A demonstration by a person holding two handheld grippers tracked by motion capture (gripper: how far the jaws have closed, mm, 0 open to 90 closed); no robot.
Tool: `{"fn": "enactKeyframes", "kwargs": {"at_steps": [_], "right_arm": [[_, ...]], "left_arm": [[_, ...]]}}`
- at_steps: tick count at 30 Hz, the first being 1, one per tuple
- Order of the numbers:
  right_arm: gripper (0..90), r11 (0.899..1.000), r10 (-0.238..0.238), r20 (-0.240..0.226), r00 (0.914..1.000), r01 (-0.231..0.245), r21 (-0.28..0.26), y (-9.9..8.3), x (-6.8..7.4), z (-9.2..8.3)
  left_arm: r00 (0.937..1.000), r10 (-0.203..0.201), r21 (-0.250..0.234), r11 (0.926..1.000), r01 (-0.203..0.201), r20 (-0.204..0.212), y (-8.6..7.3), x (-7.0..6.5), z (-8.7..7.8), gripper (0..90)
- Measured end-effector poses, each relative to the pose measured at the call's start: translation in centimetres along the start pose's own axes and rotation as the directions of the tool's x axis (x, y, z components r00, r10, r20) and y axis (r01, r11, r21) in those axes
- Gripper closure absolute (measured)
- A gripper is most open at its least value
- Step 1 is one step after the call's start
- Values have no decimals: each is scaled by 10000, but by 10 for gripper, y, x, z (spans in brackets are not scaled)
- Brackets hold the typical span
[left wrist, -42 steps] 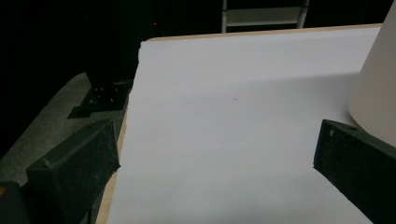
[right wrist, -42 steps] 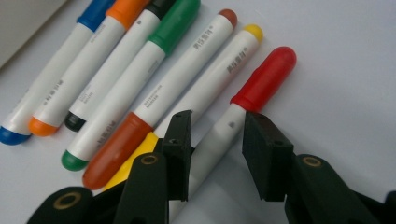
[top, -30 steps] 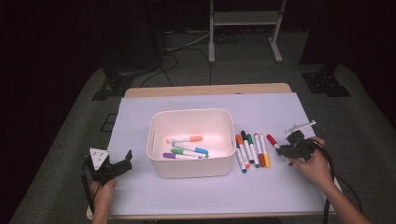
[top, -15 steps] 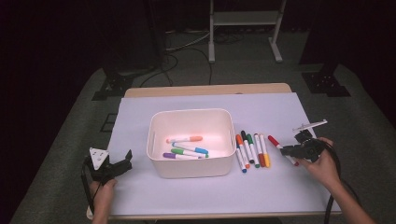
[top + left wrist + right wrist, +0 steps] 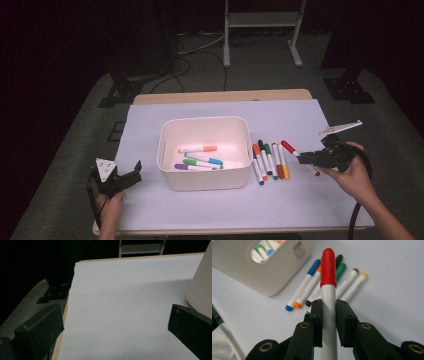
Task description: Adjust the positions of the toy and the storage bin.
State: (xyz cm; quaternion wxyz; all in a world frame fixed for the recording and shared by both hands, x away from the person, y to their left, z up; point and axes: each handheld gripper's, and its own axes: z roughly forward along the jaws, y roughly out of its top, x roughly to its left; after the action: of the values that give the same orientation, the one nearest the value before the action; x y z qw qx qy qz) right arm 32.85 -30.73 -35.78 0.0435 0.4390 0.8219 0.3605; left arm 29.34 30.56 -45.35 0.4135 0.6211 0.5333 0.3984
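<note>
Right gripper view: right gripper point(image 5: 329, 312) clenches red-capped white plastic marker point(image 5: 328, 277), now lifted off the table (earlier flat); white rectangular plastic bin point(image 5: 205, 150) waits at nine o'clock; left gripper point(image 5: 131, 172) gapes empty.

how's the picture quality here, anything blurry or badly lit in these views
High view: the white sheet is evenly lit, the room behind falls to black, and the whole frame is a bit soft. Left gripper view: the near jaws are dark and soft, and the bin wall is pale and featureless. Right gripper view: the red marker in the right tool is sharp; the bin's far end blurs.
</note>
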Motion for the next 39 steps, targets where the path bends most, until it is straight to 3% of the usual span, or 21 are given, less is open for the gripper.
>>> {"fn": "enactKeyframes", "kwargs": {"at_steps": [9,17,26,39], "right_arm": [[757,9956,-921,-608,9939,910,-200,28,37,-13],[757,9820,-1887,-1162,9751,1864,-306,59,73,-22],[756,9587,-2824,-1831,9417,2836,-205,90,108,-10],[756,9146,-3908,-2797,8770,4043,-100,124,156,25]], "left_arm": [[10000,-5,-9,10000,5,0,0,0,0,0],[10000,-1,5,10000,1,14,0,0,0,0],[9999,-113,-35,9999,113,16,0,1,0,0],[10000,-43,-3,10000,43,28,0,1,0,0]]}}
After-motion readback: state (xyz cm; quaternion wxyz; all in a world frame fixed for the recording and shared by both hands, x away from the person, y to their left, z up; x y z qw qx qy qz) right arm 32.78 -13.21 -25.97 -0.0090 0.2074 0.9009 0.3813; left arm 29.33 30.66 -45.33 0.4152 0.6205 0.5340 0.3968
